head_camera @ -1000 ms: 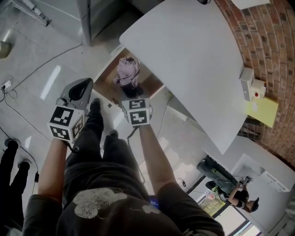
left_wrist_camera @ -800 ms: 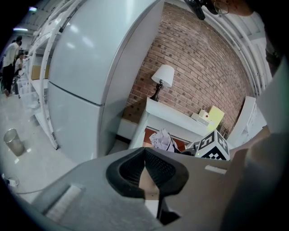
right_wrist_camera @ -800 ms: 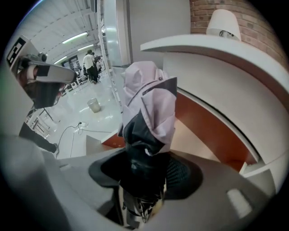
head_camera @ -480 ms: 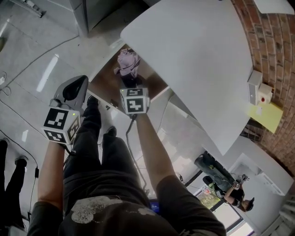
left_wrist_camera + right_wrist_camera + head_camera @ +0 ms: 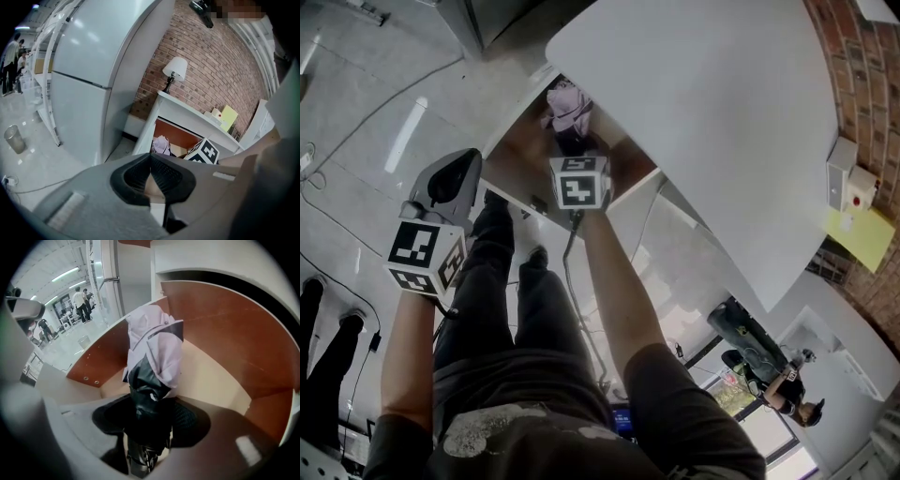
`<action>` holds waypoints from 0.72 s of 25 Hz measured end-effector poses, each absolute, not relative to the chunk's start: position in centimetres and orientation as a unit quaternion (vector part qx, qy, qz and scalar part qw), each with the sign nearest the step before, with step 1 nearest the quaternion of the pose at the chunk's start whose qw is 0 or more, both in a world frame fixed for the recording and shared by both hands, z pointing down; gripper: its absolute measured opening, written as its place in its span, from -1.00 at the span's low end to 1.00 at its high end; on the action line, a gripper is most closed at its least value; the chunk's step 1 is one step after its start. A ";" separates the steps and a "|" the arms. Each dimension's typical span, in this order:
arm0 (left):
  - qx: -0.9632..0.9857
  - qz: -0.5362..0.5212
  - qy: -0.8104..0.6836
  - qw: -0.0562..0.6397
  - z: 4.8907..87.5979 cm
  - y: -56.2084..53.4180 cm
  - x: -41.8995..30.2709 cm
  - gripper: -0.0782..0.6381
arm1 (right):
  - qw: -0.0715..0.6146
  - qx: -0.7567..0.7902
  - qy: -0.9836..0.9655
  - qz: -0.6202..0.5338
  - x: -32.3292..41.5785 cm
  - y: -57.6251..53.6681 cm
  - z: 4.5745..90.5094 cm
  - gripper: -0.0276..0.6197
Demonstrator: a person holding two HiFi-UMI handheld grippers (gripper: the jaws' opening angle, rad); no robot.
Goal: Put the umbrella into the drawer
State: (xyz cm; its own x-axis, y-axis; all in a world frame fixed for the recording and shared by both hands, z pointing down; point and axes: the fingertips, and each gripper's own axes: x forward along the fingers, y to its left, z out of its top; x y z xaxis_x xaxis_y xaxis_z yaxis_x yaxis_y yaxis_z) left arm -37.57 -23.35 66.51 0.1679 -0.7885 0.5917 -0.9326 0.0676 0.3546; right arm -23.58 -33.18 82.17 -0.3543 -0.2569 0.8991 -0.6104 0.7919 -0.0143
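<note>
Folded umbrella [image 5: 157,348], lilac fabric over a black lower part, points lengthwise into the open drawer [image 5: 225,333]; drawer has red-brown walls, pale floor.

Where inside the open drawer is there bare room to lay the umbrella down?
The drawer has bare pale floor between the umbrella and the reddish right wall; that is the widest patch. A narrower strip runs along the left wall. It is crowded only at the near end, where the right gripper clamps the umbrella.
</note>
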 end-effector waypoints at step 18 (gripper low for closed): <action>0.674 0.116 -0.630 0.367 67.5 -24.0 -36.2 -0.75 | 0.509 0.272 -0.795 0.187 -23.0 -33.8 84.0 -0.14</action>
State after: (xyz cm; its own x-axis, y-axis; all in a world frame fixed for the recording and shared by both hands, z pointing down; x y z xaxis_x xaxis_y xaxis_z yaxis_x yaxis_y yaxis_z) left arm -36.17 -24.04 67.50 0.1789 -0.7647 0.6191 -0.9350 0.0637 0.3488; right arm -23.03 -33.77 84.01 -0.3326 -0.2422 0.9114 -0.6232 0.7818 -0.0197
